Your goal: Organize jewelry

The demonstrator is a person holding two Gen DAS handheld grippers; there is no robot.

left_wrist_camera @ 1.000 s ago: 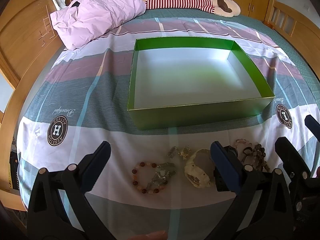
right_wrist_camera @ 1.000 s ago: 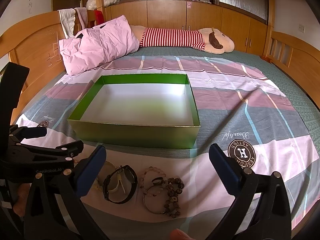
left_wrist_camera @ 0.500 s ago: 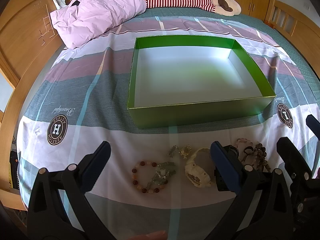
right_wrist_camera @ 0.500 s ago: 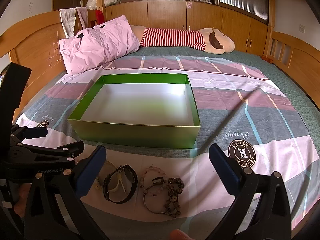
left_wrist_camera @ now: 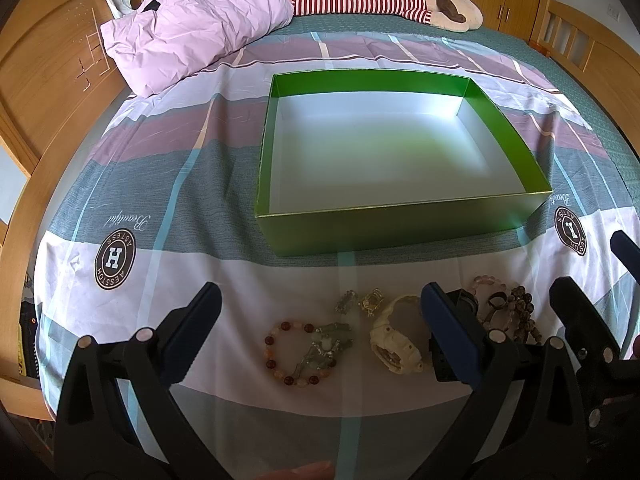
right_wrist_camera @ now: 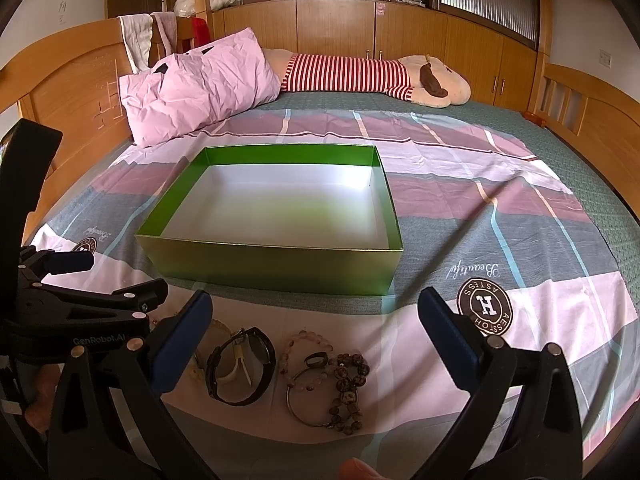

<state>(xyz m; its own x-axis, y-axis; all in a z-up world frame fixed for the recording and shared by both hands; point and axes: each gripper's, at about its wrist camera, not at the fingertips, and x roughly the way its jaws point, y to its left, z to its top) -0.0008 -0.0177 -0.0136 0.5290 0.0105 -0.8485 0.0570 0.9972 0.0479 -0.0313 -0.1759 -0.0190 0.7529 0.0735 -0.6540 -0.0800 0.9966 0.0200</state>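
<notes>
A green gift box (left_wrist_camera: pixel 400 224), its white floor bare, sits open on a plaid bedsheet (left_wrist_camera: pixel 168 184) spread across a wooden-framed bed, with the jewelry laid out in a row on the sheet just in front of the box's near wall. The left gripper (left_wrist_camera: pixel 320 328) hovers over that row with its blue-padded jaws spread wide and nothing between them; below it lie a red-and-amber bead bracelet (left_wrist_camera: pixel 280 354) tangled with a greenish charm piece, a small gold-toned trinket (left_wrist_camera: pixel 370 300) and a cream-coloured watch (left_wrist_camera: pixel 394 344). The right gripper (right_wrist_camera: pixel 316 328) is likewise wide open and empty-handed, poised above a black watch (right_wrist_camera: pixel 240 368), a pale pink bead bracelet (right_wrist_camera: pixel 304 340), a thin metal bangle (right_wrist_camera: pixel 304 404), a ring (right_wrist_camera: pixel 317 359) and a dark speckled bead bracelet (right_wrist_camera: pixel 348 388). A lilac pillow (right_wrist_camera: pixel 196 84) and a plush toy in a red-striped shirt (right_wrist_camera: pixel 360 76) rest at the far end of the bed.
</notes>
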